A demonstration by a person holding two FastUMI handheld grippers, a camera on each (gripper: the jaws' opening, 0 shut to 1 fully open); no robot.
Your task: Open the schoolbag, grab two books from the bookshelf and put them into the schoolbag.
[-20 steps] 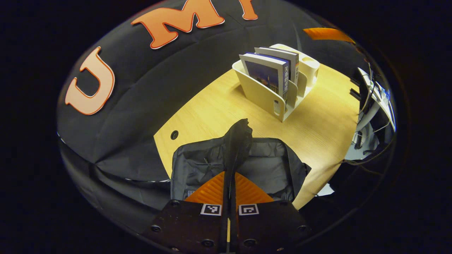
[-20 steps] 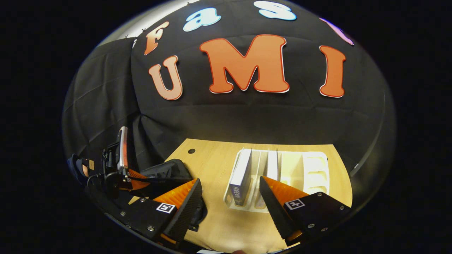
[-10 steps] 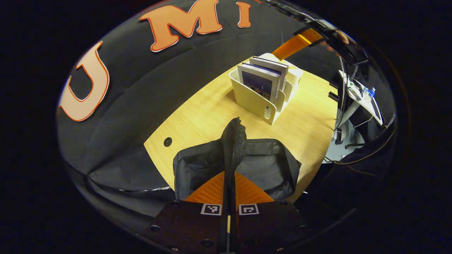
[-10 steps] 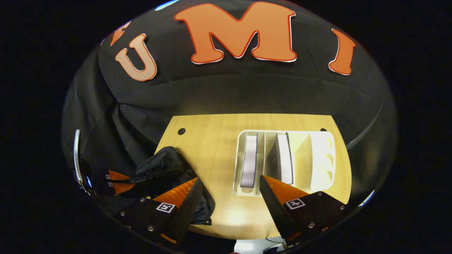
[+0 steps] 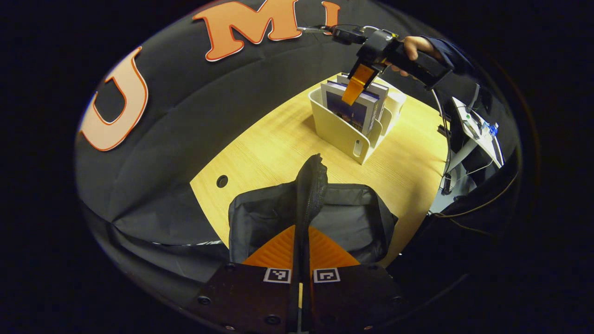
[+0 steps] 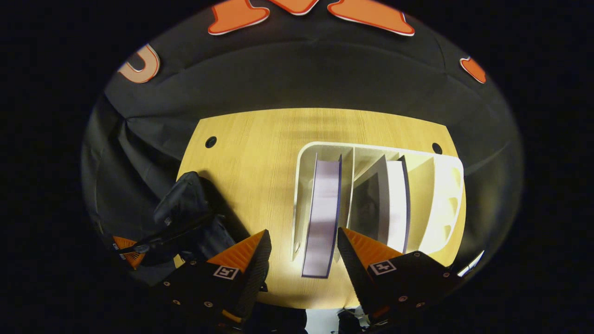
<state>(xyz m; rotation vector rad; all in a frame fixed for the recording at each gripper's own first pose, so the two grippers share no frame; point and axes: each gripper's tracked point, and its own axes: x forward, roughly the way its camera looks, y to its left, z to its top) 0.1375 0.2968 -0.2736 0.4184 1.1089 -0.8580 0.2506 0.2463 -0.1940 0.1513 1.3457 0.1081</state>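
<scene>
We see the right claw (image 6: pixel 301 260) spread wide and empty, hanging above the white bookshelf (image 6: pixel 445 185) and looking down into it. The near book (image 6: pixel 322 218) stands upright in the leftmost slot, and its top edge runs straight away from us, lengthwise between the two fingers. So, as we judge it, the claw need only descend and close across the book's thin side. The second book (image 6: pixel 394 204) leans in the next slot to the right, just past the right finger (image 6: pixel 366 253), with a divider between the two volumes. In the left gripper view the right claw (image 5: pixel 353 86) hovers directly over the books, a hand (image 5: pixel 413 46) behind it. Our left claw (image 5: pixel 300 243) is closed tight on the raised zipper edge (image 5: pixel 312 185) of the black schoolbag (image 5: pixel 352 218). That grip lifts one side, so the bag's mouth gapes over its dark lining. The bag lies at the near end of the wooden surface (image 5: pixel 274 144), and the bookshelf stands well apart at the far end, so the right claw is plainly the nearer to the books. The front book's cover (image 5: pixel 348 109) carries a picture, and its spine has print too small for us to read. The square markers on the claws bear no words.
</scene>
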